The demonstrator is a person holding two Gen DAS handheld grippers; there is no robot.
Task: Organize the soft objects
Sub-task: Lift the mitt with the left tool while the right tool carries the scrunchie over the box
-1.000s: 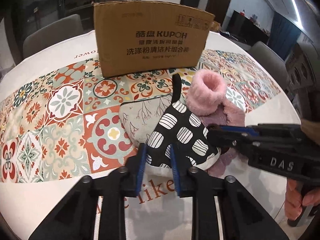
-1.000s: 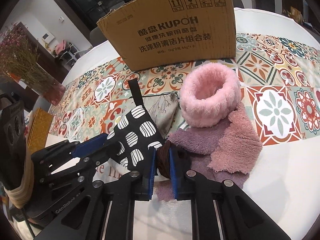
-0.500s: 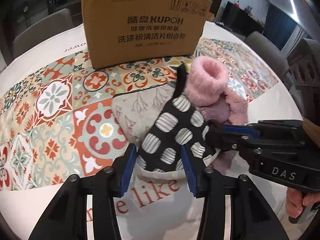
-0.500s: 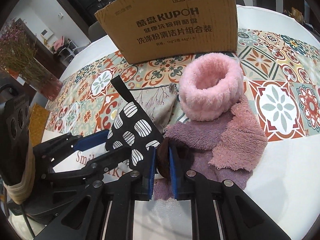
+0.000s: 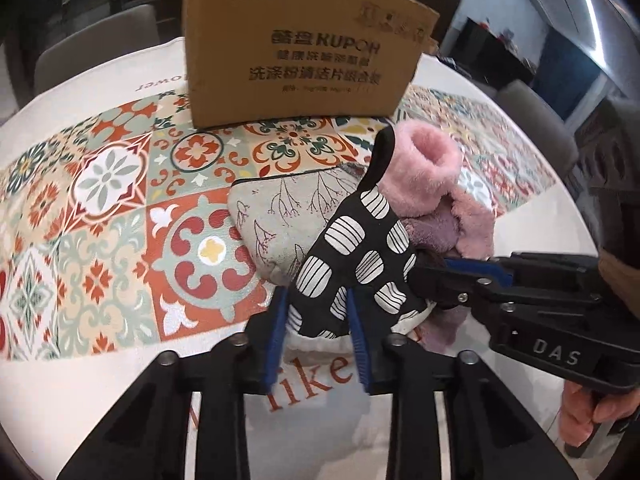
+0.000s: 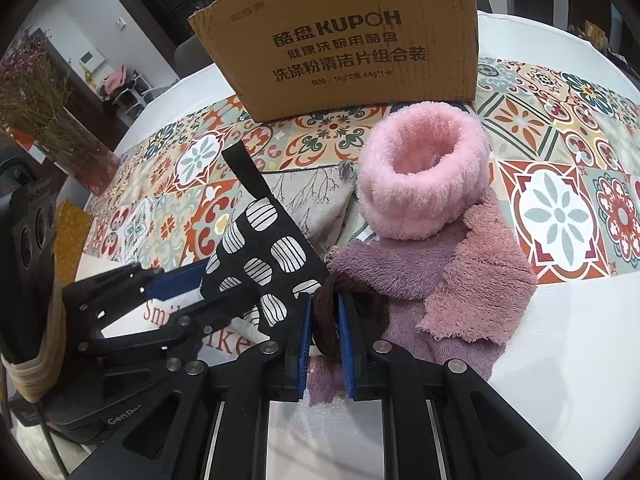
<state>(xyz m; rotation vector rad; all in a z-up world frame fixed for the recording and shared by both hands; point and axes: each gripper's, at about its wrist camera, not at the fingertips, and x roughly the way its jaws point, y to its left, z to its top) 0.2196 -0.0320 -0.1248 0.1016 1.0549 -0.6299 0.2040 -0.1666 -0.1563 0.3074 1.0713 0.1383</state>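
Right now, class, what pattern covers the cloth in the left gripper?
Black cloth with white striped ovals; clearest in the left wrist view.

Gray chairs stand at the upper left; a vase of dried flowers, perhaps glass, stands left.

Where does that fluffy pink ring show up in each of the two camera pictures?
Left wrist view: the fluffy pink ring sits right of centre, behind the black spotted mitt.
Right wrist view: it is just right of centre, resting on the purple towel.
Shared landmark: the cardboard box behind it.
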